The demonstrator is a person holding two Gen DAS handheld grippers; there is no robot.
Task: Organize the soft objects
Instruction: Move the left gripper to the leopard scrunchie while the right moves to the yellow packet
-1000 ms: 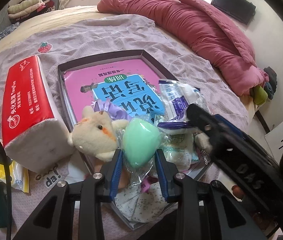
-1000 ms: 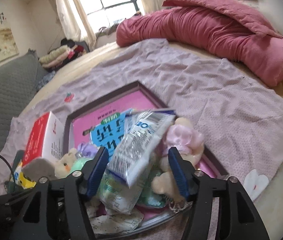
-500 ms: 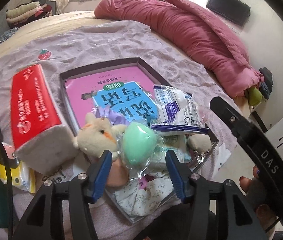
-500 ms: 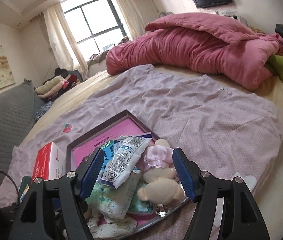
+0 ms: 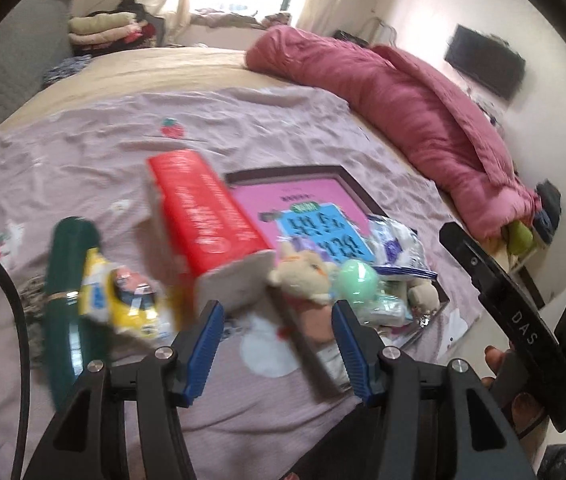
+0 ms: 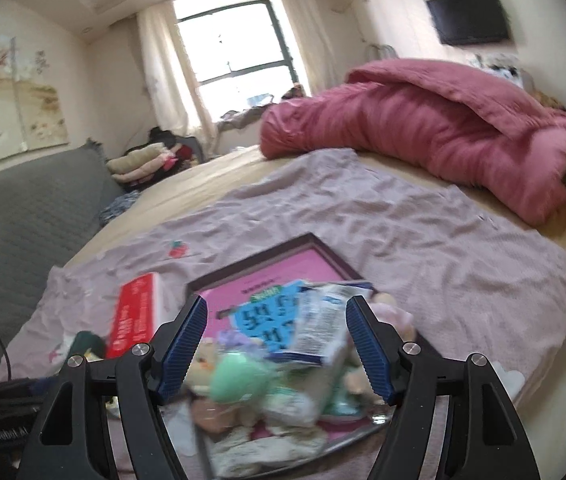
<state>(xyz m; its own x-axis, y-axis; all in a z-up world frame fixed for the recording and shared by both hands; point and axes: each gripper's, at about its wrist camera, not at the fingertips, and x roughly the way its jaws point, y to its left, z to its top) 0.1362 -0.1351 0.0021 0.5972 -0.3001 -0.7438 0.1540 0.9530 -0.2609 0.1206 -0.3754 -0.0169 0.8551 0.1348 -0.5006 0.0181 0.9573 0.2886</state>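
Now we hold the left hand-held gripper (image 5: 277,344) open over the lilac bedsheet (image 5: 243,128), nothing between its pads; the right hand-held gripper (image 6: 275,346) also stands wide and empty above the dark tray (image 6: 267,254); there the mint-green soft egg (image 5: 355,282), the beige plush toy (image 5: 303,276) and a white-blue packet (image 6: 319,328) lie heaped; a red tissue pack (image 5: 203,224) sits just beside the tray.

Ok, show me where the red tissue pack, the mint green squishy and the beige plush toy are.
red tissue pack (image 5: 203,216): left wrist view, on its red top face.
mint green squishy (image 5: 355,282): left wrist view, middle of its rounded body.
beige plush toy (image 5: 303,274): left wrist view, on its head.
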